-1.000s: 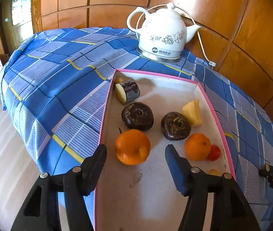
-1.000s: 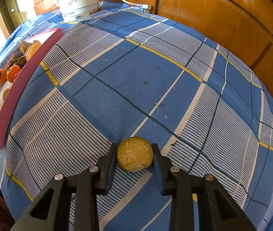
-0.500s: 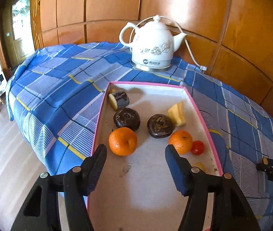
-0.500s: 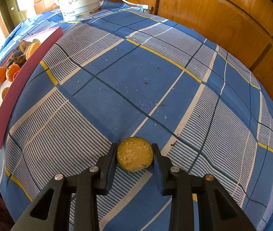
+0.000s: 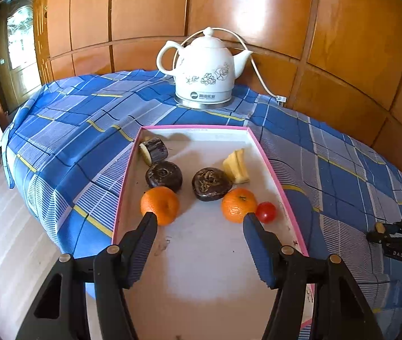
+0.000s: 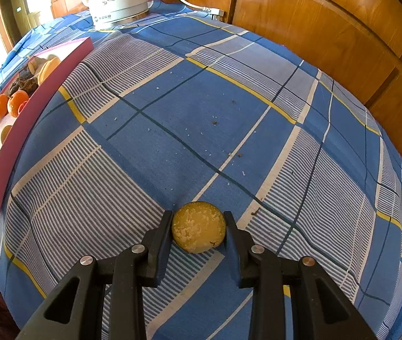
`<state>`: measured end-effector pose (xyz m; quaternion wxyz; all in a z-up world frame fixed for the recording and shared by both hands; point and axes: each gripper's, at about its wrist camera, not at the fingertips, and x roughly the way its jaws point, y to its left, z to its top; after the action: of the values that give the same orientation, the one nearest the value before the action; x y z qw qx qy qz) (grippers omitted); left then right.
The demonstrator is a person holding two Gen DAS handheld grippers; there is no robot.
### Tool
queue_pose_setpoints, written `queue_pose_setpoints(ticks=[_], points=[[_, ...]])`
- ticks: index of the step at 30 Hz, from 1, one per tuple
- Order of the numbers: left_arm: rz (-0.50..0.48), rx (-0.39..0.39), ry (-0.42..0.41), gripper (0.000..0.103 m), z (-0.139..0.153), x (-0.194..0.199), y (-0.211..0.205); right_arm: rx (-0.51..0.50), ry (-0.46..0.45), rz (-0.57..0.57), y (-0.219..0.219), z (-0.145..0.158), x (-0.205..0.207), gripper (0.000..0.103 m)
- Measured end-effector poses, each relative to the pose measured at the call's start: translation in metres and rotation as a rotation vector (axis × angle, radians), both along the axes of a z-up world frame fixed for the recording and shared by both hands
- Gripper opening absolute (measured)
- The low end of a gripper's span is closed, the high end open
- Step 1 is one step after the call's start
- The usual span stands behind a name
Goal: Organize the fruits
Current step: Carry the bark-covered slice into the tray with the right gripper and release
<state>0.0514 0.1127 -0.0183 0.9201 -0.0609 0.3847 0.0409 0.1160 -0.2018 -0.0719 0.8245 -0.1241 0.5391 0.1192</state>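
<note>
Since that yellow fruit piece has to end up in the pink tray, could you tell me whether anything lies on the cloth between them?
Nothing visible does. The right hand-held gripper is shut on the yellow fruit piece, and only bare checked tablecloth with a few crumbs lies between it and the pink tray. The tray's raised wall must be cleared.

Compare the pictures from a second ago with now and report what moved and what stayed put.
The left gripper, open and empty, drew back and up from the pink tray, so the fruit looks smaller and farther. Nothing was taken or released. The right gripper stayed shut on the yellow fruit over the blue checked cloth; the tray's fruit and the white kettle kept their places.
</note>
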Motion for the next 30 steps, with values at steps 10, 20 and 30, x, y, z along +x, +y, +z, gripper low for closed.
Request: queue_pose_setpoints(ticks=[10,20,30], points=[[-0.016,-0.006,-0.004,0.064,0.001,-0.003,-0.004,0.002,-0.001,-0.003,0.000,0.000,0.000,0.034],[-0.028,-0.005,-0.004,0.063,0.001,-0.004,-0.004,-0.001,-0.008,-0.002,-0.001,0.000,0.000,0.034],[0.004,-0.007,-0.002,0.063,0.002,-0.006,0.014,-0.012,-0.021,-0.014,0.018,0.021,0.003,0.034]])
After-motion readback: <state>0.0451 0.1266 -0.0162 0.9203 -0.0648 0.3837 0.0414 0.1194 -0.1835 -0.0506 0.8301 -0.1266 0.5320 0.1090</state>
